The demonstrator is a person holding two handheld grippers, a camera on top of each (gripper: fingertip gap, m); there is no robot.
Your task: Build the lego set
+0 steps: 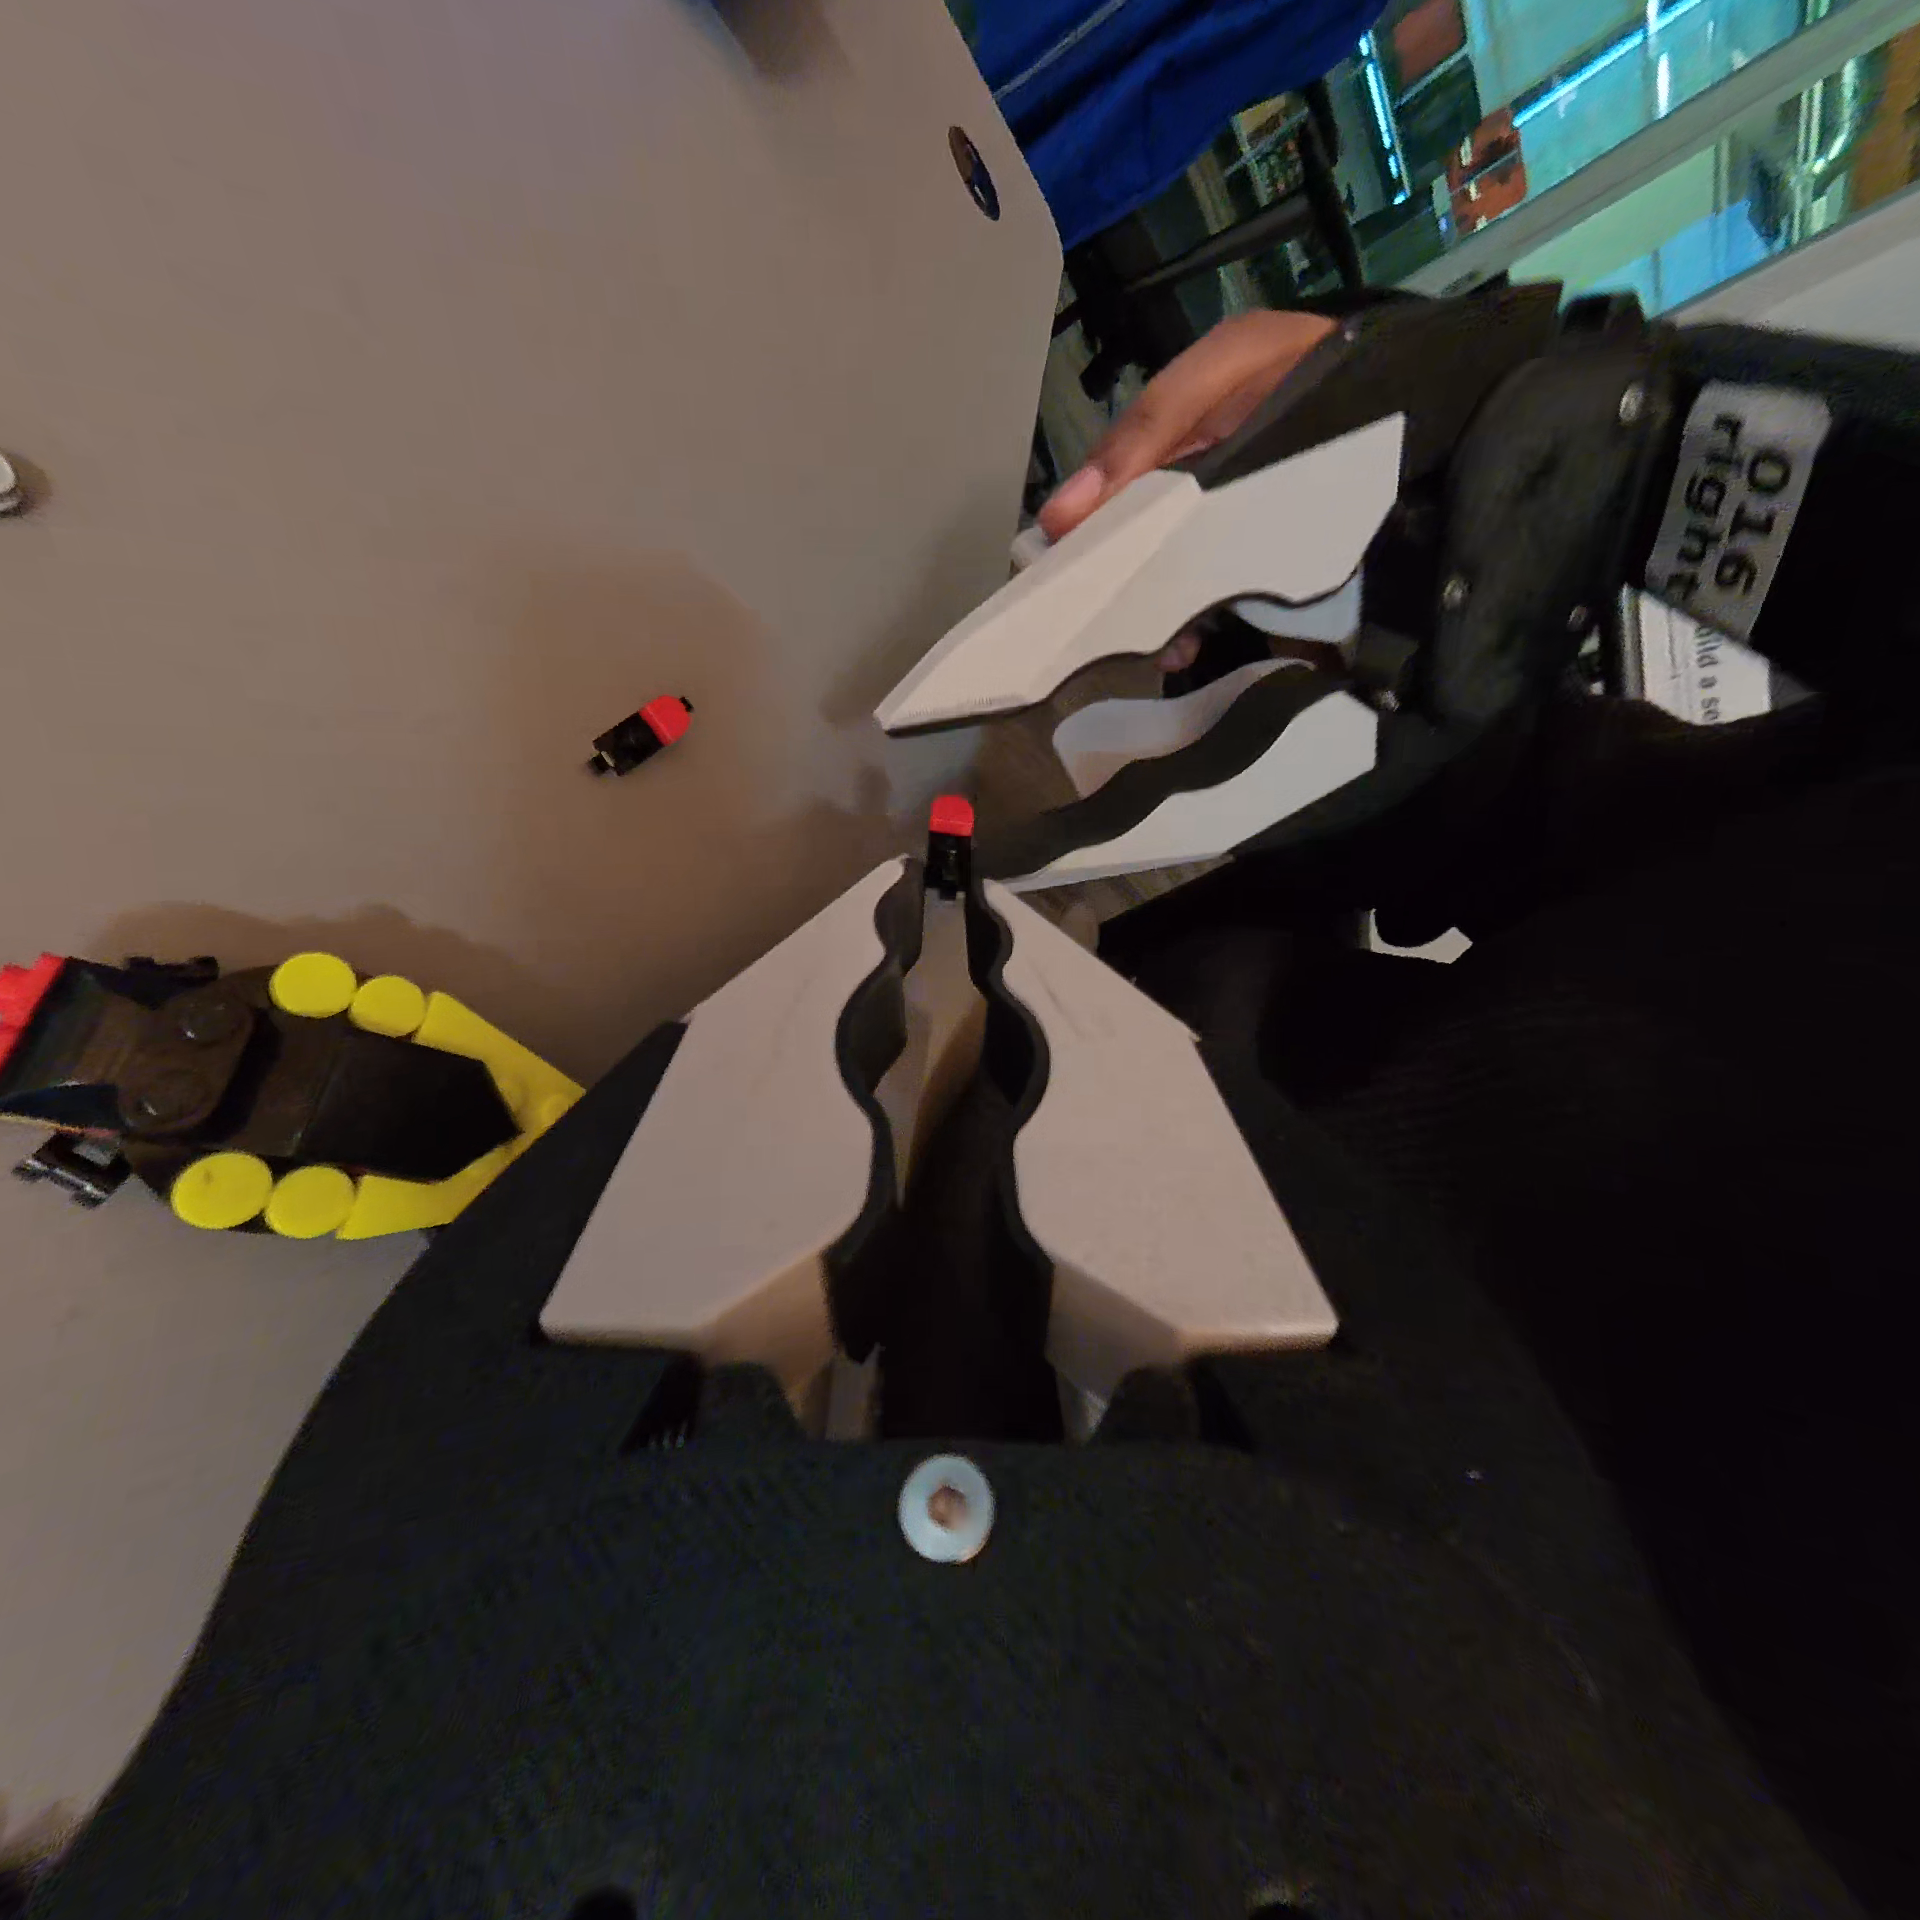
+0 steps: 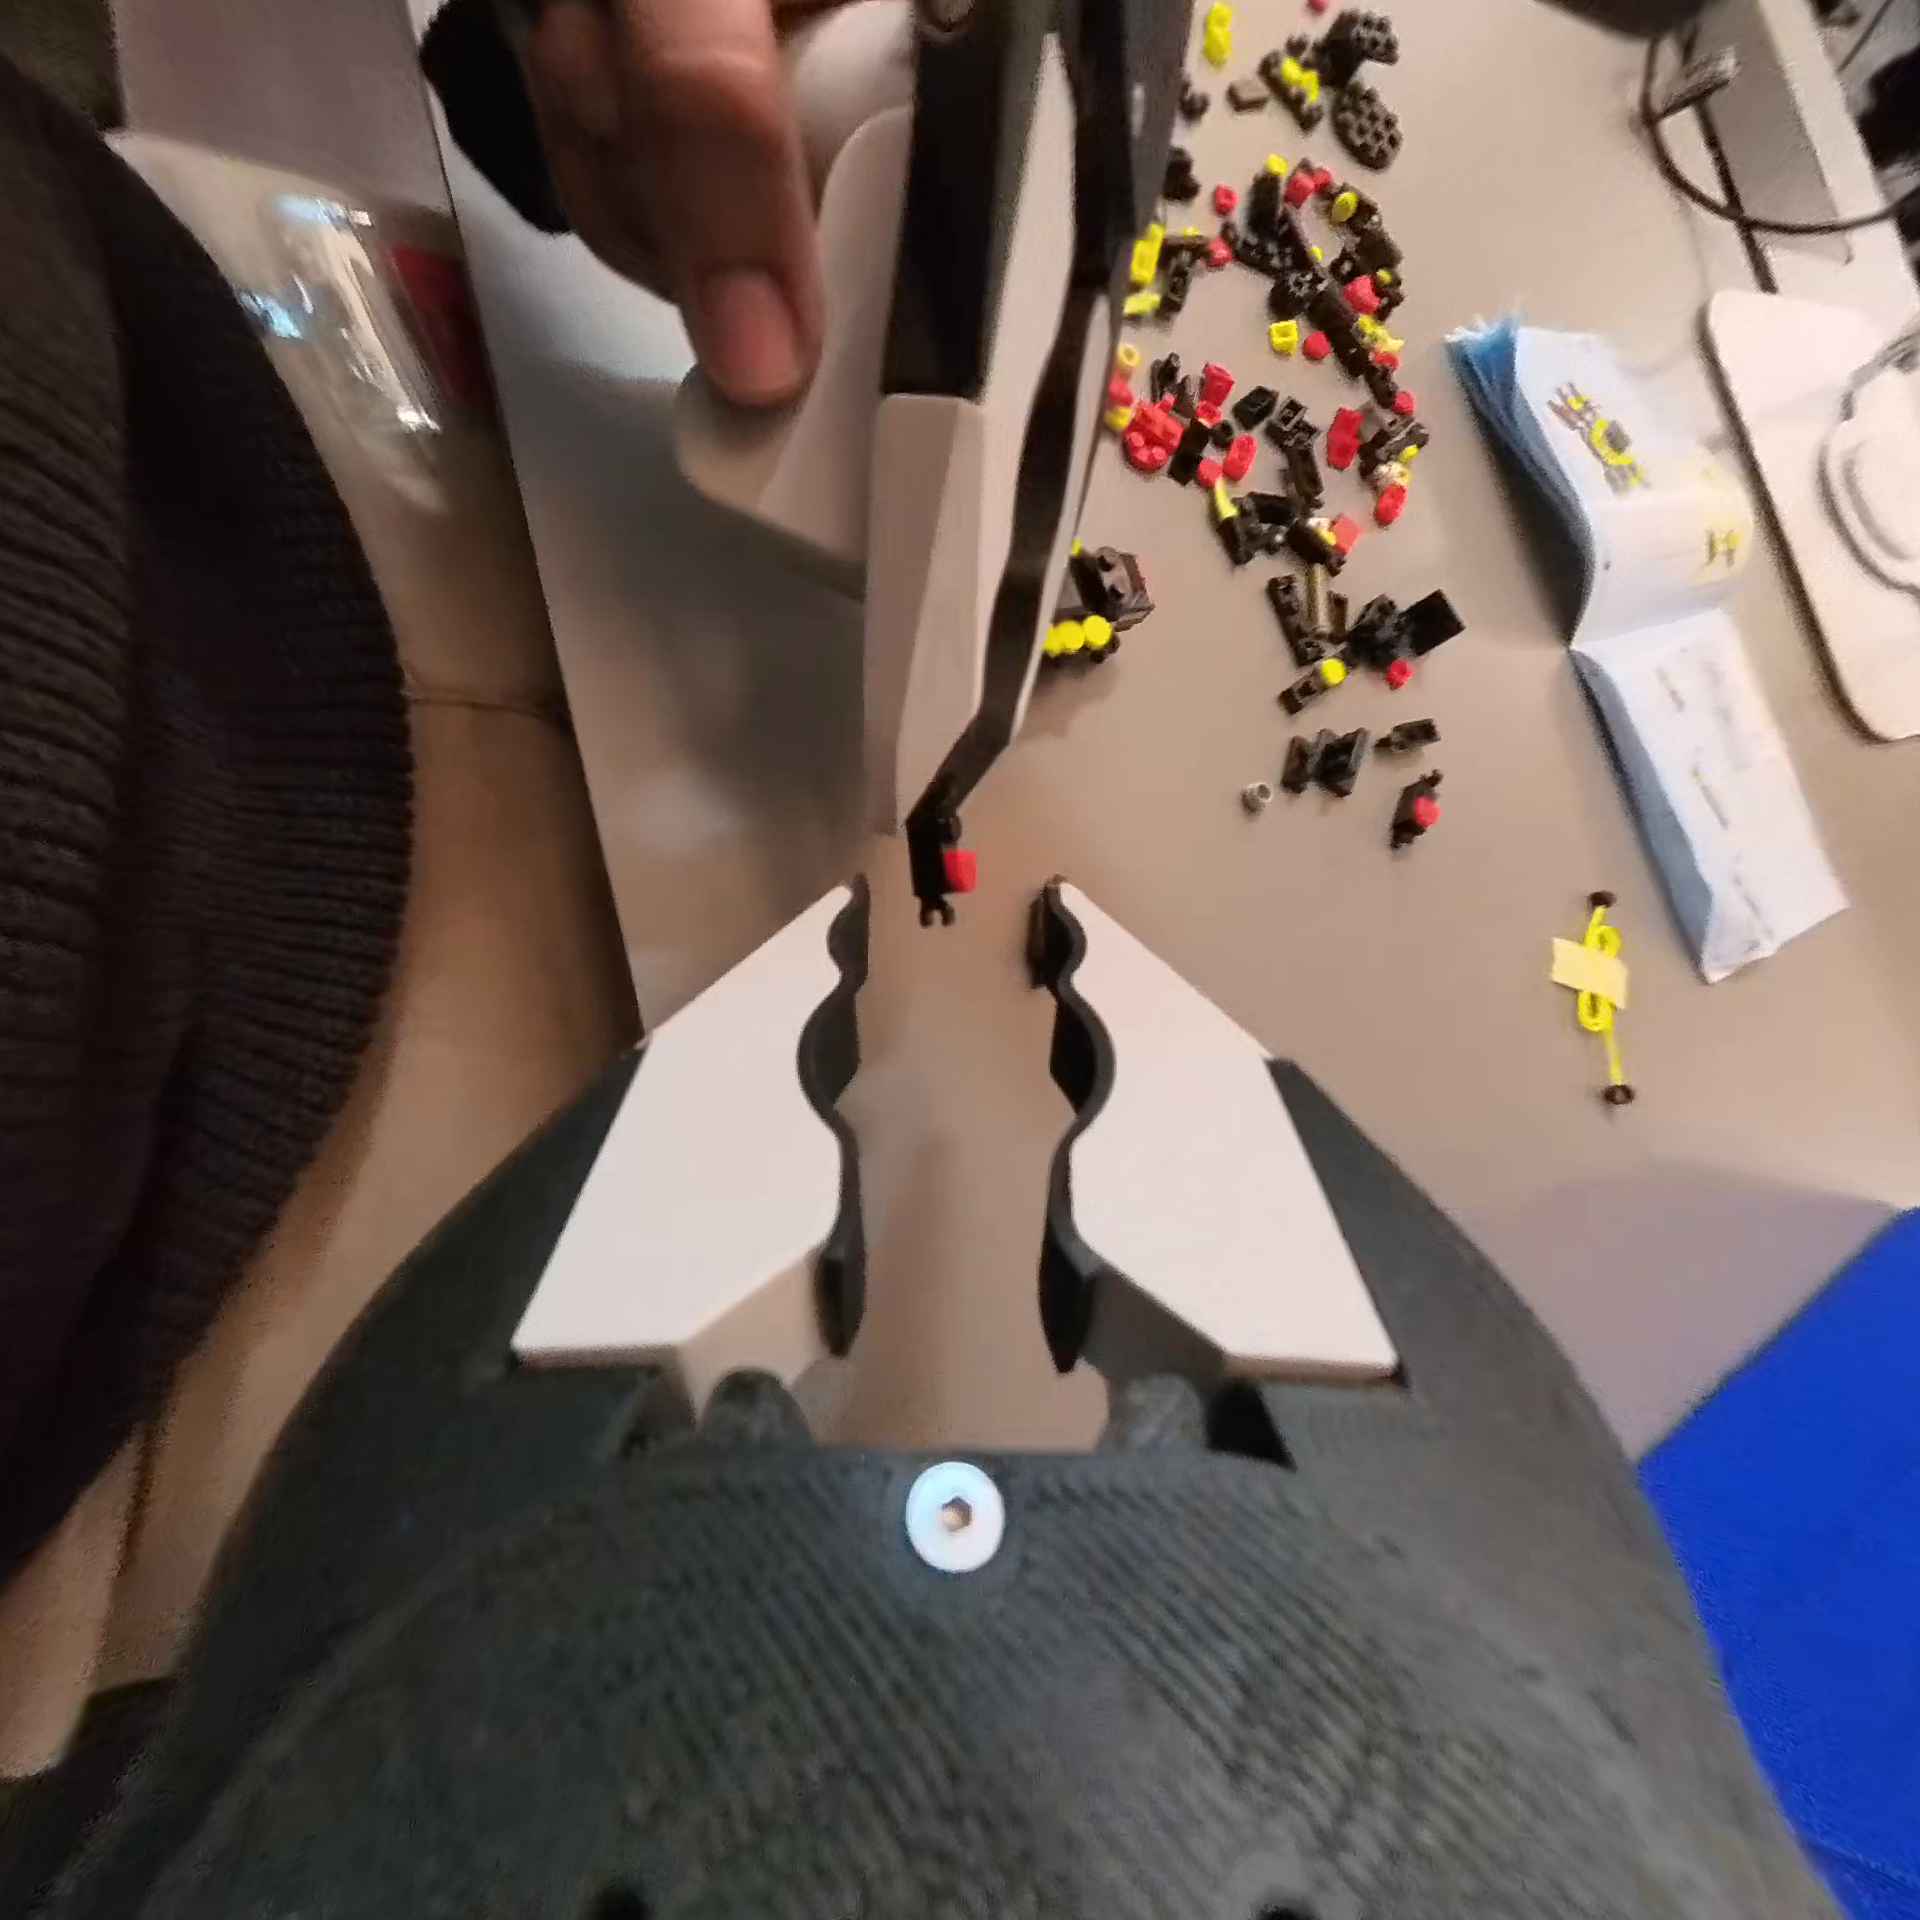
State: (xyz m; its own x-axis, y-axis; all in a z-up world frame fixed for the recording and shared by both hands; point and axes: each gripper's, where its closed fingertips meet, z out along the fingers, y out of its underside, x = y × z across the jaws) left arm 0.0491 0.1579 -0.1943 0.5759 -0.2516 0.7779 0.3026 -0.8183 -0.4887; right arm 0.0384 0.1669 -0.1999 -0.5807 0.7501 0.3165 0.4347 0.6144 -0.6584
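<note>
The left tool [image 1: 945,873] was pinched shut on a small black-and-red piece [image 1: 950,844], held off the worktop [image 1: 416,416], while the right tool [image 2: 951,914] stood open just beside that piece, touching nothing. It looked like a hand-over, so the right tool would need to close squarely on it. Blur hid the piece's form; the brick pile [image 2: 1288,416] lay well apart.

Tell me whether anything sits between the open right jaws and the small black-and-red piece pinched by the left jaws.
Nothing visible does. The black-and-red piece sticks out of the left gripper just ahead of the open right gripper, with only bare table showing behind the gap.
</note>
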